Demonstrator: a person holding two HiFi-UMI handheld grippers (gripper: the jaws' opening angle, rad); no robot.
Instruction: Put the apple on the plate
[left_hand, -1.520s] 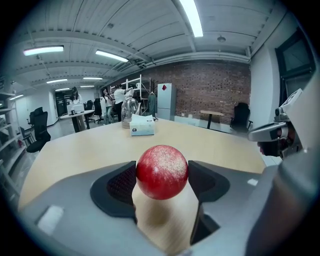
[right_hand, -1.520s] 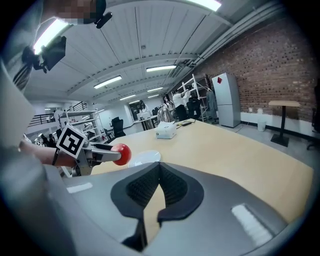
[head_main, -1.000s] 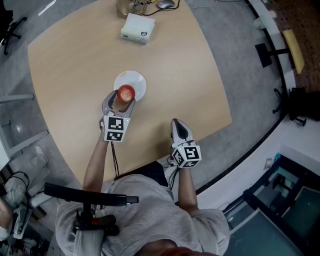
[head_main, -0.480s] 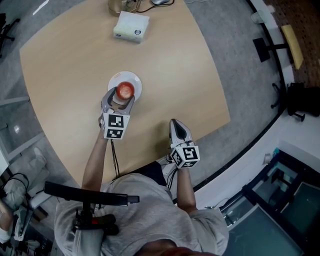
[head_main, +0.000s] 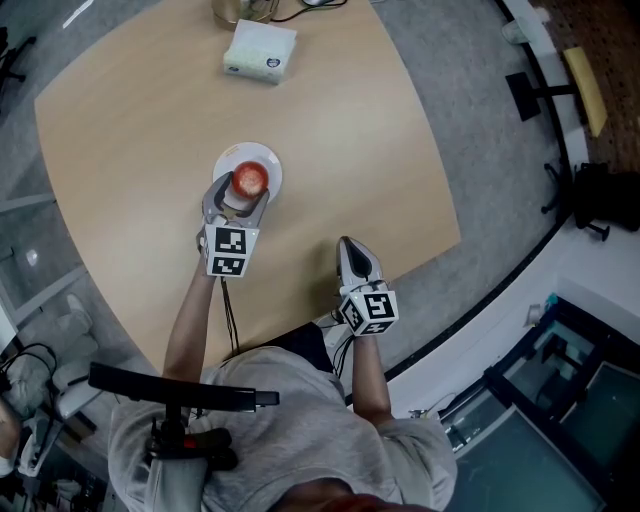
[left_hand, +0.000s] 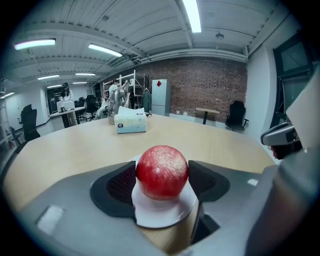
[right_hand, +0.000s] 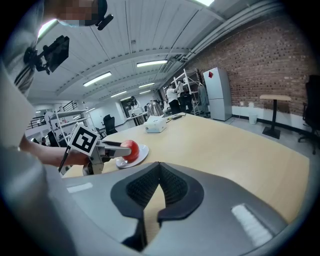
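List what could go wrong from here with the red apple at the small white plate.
1. The round red apple is clamped between the pads of the left gripper over the small white round plate, which is little wider than it; released off-centre, it may roll onto the light wooden table.
2. The pads sit low beside the plate's rim, so opening or pulling back could nudge the plate.

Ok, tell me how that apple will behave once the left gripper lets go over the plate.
The apple looks round and smooth, so it may well roll once the left gripper opens. The plate seems shallow, so it would probably stop only a slow roll. The apple shows no dent where it is held, so it is likely firm.
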